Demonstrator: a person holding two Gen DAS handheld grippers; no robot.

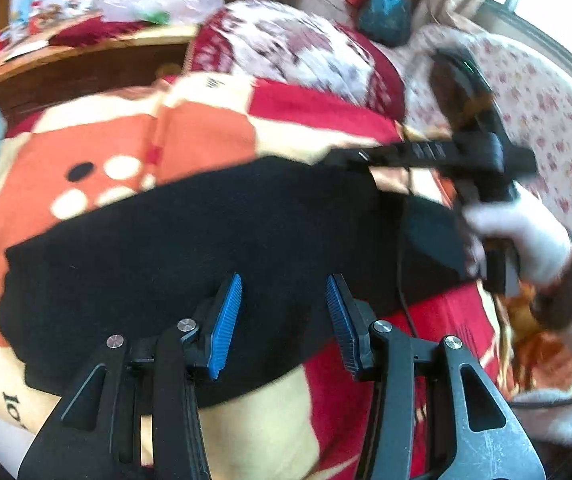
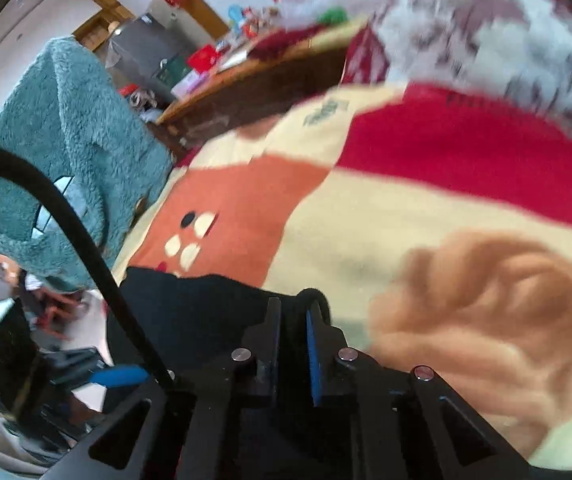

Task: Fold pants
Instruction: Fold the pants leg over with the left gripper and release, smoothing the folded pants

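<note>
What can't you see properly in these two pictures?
- Black pants: near part hidden by the left hand-held gripper in the left wrist view.
- Right hand-held gripper: shut on the pants edge; pinched fabric hidden.
- Patterned blanket: motion-blurred in the right wrist view.

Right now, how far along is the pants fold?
Done: the black pants lie flat on the patterned blanket, apparently as one band. In hand: the right gripper is shut on their edge; the left gripper hovers open above them. Left: the crosswise folds.
</note>
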